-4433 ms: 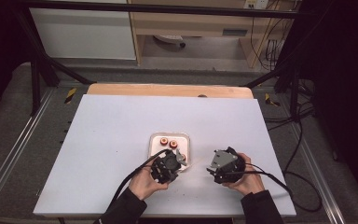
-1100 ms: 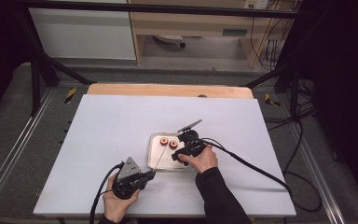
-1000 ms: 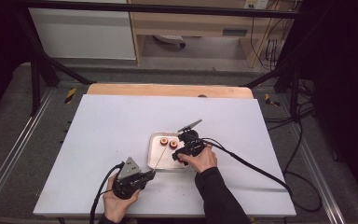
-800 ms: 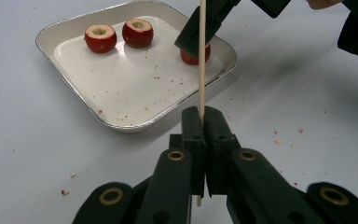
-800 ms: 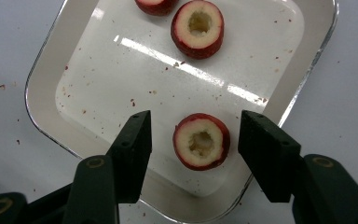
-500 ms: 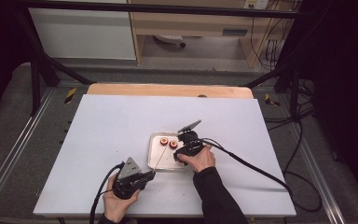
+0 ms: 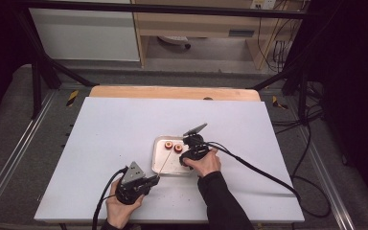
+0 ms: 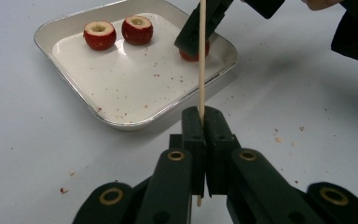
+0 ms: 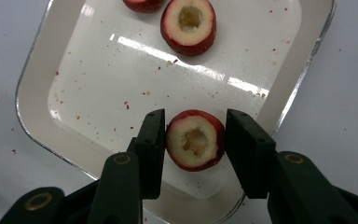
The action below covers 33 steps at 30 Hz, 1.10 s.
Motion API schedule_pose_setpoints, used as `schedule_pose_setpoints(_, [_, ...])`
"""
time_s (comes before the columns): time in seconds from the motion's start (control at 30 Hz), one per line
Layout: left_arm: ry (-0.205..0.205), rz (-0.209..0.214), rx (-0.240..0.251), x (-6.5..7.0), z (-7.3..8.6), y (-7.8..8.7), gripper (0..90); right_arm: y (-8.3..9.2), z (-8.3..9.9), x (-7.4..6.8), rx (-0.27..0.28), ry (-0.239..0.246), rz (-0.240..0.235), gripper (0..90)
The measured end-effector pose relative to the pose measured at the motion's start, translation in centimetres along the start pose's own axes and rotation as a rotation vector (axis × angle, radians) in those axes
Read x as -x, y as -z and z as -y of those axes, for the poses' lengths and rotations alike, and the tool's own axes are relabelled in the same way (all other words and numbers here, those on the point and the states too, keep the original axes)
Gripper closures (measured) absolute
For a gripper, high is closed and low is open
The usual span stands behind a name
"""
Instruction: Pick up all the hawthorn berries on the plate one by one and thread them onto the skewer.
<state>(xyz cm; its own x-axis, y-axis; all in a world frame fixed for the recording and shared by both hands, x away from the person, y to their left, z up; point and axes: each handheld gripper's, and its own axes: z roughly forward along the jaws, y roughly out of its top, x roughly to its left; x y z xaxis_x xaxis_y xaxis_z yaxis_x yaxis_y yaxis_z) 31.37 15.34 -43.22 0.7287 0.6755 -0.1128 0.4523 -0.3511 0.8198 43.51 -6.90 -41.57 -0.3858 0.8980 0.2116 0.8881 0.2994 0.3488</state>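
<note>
A white tray [image 7: 170, 165] holds three cored red fruit pieces. Two of them [image 7: 168, 145] [image 7: 178, 147] lie at its far side. My right gripper [image 7: 189, 154] points down into the tray. Its jaws have just been closing around the third piece [image 9: 195, 140], and the pads [image 9: 156, 140] stand just off its sides. My left gripper [image 7: 155, 179] rests near the table's front, shut on a thin wooden skewer [image 8: 201, 70] that points toward the tray [image 8: 121, 84]. In the left gripper view the skewer crosses in front of the third piece [image 8: 191, 53].
The tray [image 9: 121, 79] sits on a white table [image 7: 115, 129] with fine red crumbs scattered around it. A wooden strip [image 7: 172, 92] runs along the far edge. A black cable [image 7: 254, 167] trails right from the right gripper.
Since the oldest frame the left hand has moved to the front left with the skewer, and the right hand has moved over the tray. Over the last second both hands stay put.
</note>
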Motion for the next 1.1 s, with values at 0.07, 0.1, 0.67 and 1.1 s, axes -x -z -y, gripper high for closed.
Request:
schedule_pose_setpoints(0.07, [0.0, -0.002, 0.004, 0.0, 0.0, 0.0, 88.3, 0.5, 0.0, 0.0, 0.017, 0.002, -0.016, 59.5])
schedule_pose_setpoints(0.1, [0.001, -0.002, 0.006, 0.1, 0.0, 0.1, 88.3, 1.2, 0.1, 0.1, 0.047, 0.004, -0.039, 59.5])
schedule_pose_setpoints(0.67, [0.048, -0.038, 0.022, 1.5, -0.4, -1.1, 88.3, 5.1, 3.0, 3.7, 0.404, -0.066, -0.254, 59.6])
schedule_pose_setpoints(1.1, [0.114, -0.043, 0.009, 3.7, -1.0, -3.4, 88.2, 5.7, 4.6, 4.9, 0.691, -0.094, -0.366, 59.6])
